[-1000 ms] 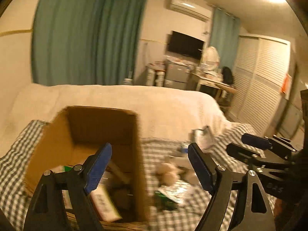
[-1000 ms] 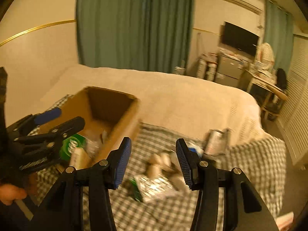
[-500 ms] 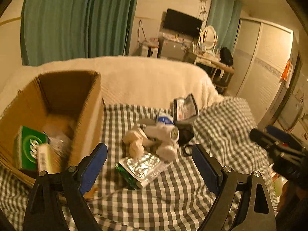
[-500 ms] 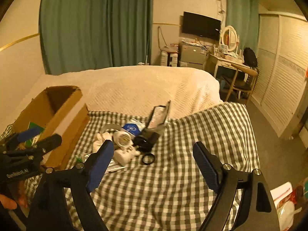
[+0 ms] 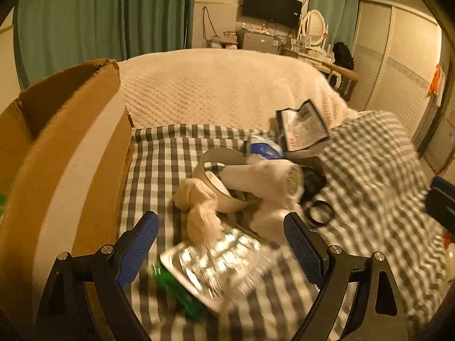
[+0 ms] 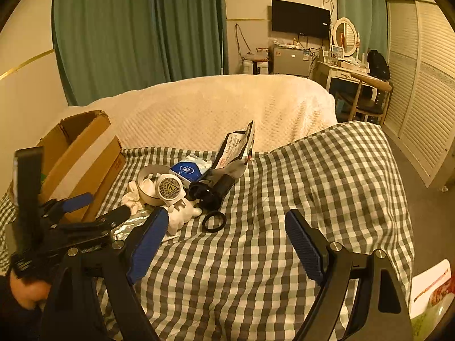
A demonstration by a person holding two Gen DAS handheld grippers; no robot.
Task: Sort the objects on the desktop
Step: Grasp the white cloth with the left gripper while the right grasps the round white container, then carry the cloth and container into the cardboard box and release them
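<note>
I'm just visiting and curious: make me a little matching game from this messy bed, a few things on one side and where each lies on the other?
Things:
1. cardboard box
2. black ring
3. silver blister pack
4. blue and white packet

Places:
A. on the checked cloth, nearest the right tool
B. at the far side of the pile, beside the black booklet
C. left of the pile, open at the top
D. between the left tool's fingers, untouched

Pairs: 1-C, 2-A, 3-D, 4-B

Dim amber light, motion blur
</note>
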